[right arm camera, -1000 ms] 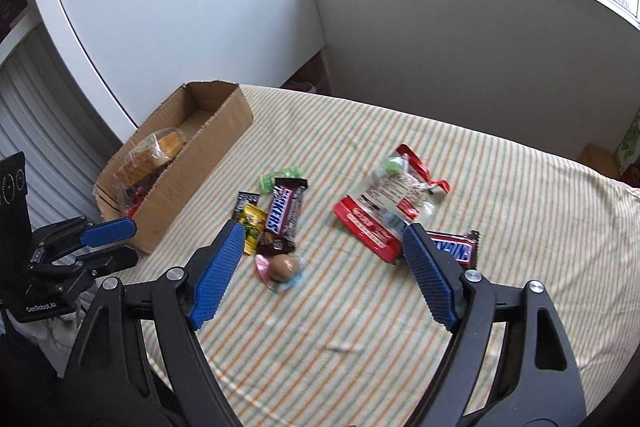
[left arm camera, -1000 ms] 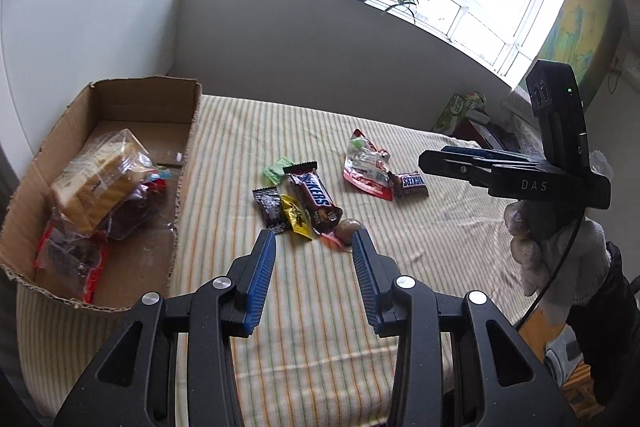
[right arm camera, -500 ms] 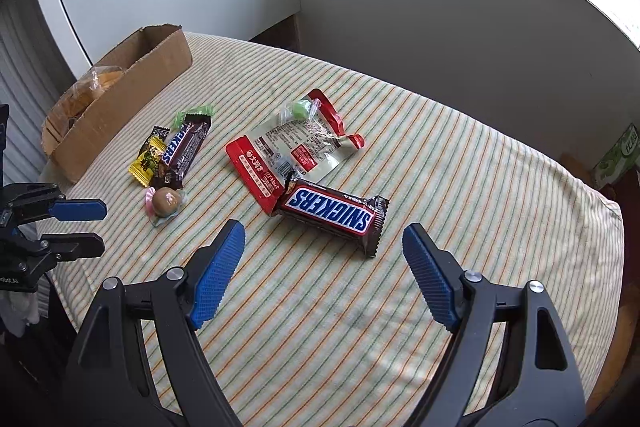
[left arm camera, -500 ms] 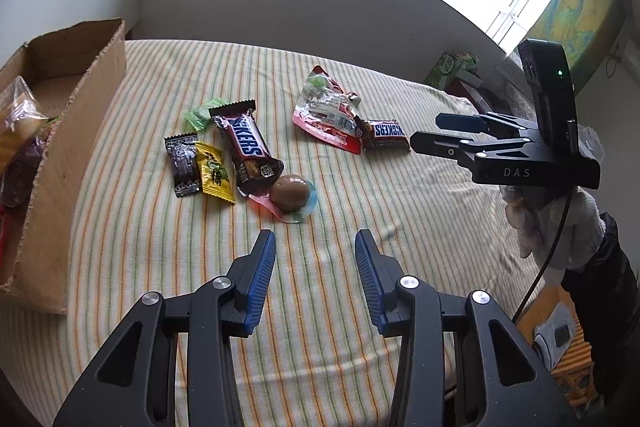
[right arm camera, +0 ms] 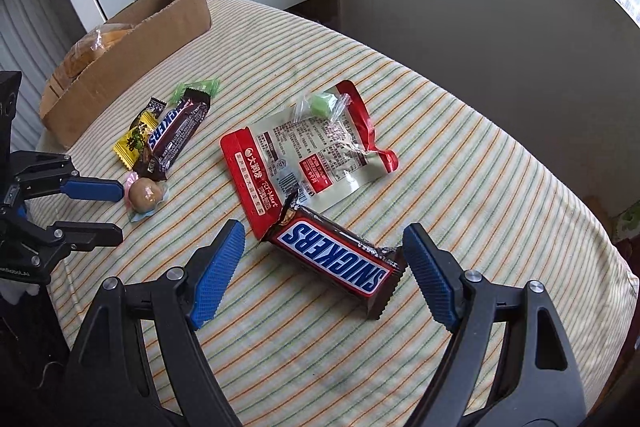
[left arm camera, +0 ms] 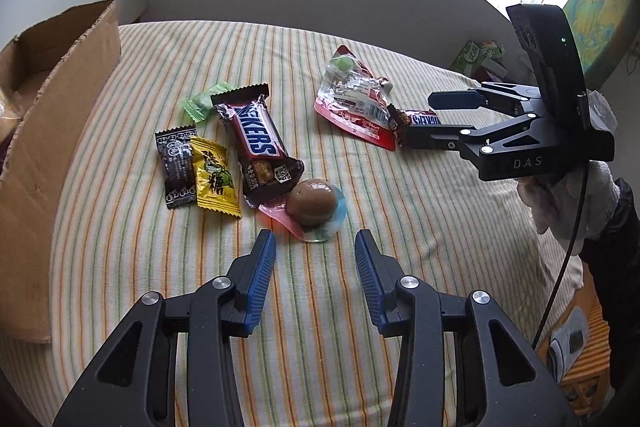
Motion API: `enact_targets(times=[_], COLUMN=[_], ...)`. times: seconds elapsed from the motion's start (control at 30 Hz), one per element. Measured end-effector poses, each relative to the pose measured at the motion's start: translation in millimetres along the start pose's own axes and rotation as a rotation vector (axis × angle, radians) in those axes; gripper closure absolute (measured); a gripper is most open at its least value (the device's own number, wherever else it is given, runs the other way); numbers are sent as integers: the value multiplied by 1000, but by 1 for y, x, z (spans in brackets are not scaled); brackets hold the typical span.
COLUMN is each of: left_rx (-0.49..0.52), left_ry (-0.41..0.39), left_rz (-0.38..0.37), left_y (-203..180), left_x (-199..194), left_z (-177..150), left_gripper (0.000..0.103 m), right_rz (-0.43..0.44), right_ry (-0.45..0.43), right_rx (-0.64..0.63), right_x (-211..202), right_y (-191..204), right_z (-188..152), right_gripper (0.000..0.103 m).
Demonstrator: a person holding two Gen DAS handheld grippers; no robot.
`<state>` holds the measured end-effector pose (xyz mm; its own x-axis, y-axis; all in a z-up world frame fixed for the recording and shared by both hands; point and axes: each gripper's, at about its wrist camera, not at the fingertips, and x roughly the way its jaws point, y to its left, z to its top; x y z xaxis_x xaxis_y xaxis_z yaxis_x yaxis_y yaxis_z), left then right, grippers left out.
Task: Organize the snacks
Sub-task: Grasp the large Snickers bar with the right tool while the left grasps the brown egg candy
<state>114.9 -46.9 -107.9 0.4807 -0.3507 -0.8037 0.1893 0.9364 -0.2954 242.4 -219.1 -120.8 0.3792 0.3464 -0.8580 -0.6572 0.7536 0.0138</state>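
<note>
Striped tablecloth (left arm camera: 400, 247) carries cardboard box (left arm camera: 60, 131), Snickers bars (right arm camera: 336, 259), candies (left arm camera: 214, 177).

Left gripper (left arm camera: 315, 247) tilted steeply down, blue pads apart, jaws empty and parted to a moderate gap. Right gripper (right arm camera: 324, 259) also pitched down, jaws spread wide, pads (right arm camera: 430, 279) pressing on nothing. Right hand (left arm camera: 560, 203) in a pale glove behind its gripper, dark sleeve below.

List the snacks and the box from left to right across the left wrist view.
cardboard box → black candy packet → yellow candy packet → Snickers bar → wrapped brown ball → red-and-clear pouch → second Snickers bar
</note>
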Motion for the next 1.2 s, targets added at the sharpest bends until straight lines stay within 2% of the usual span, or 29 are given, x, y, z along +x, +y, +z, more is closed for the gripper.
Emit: enact_targets(times=[0.1,0.33,0.4,0.57,0.7,1.07,1.2], left_rx=[17,64,74,73,86,67,59], left_ry=[-4,-11,-12,-25,-35,-39,-38], left_rz=[12,95,110,128,150,114,100], left_y=[-5,-19,-20,-18,-18,-11,-11], left_x=[5,16,19,23,22,13,15], left_z=[5,12,14,19,17,16,17], left_gripper=[57,48,48,49,59,66,68], right_rz=[6,0,-22,-61,-76,-93,-130], right_ry=[12,26,31,30,32,59,62], right_rx=[-3,0,-19,-45,-54,-159,-181], right_x=[1,-3,-3,-4,-5,1,7], right_y=[1,3,6,7,7,18,16], right_z=[-2,-10,-11,-12,-12,-2,6], right_gripper=[19,21,30,42,57,59,51])
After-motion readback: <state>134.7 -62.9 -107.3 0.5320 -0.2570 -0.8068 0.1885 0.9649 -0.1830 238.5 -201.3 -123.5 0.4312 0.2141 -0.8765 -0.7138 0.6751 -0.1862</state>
